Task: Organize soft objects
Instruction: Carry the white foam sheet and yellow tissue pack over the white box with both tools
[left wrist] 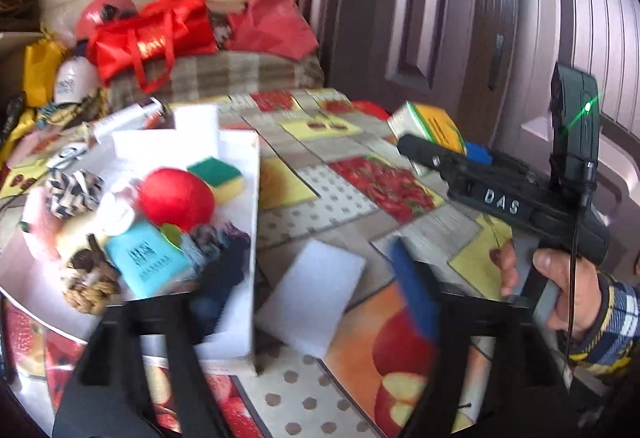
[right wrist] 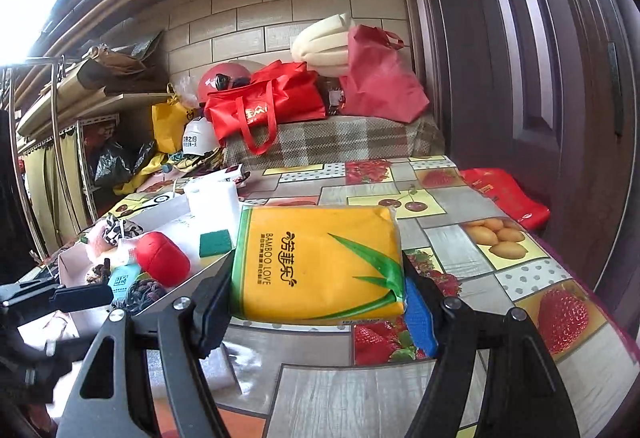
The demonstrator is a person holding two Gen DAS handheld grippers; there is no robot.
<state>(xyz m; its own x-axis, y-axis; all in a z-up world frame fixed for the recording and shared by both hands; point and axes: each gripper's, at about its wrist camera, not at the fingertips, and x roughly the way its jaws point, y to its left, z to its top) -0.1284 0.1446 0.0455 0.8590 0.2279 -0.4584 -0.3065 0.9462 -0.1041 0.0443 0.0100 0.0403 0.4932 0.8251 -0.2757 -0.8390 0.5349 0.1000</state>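
The right gripper (right wrist: 320,302) is clamped on the yellow tissue pack (right wrist: 320,262), lifted above the counter (right wrist: 460,238). The white box (left wrist: 244,198) of soft things sits at nine o'clock, already crowded. The left gripper (left wrist: 304,318) hangs empty, jaws wide, over a white foam pad (left wrist: 316,298). The squashy pack could slip, or catch the box wall.

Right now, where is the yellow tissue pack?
The yellow tissue pack is clamped in the right hand-held gripper, above the fruit-print tablecloth, just right of the white box of soft things.
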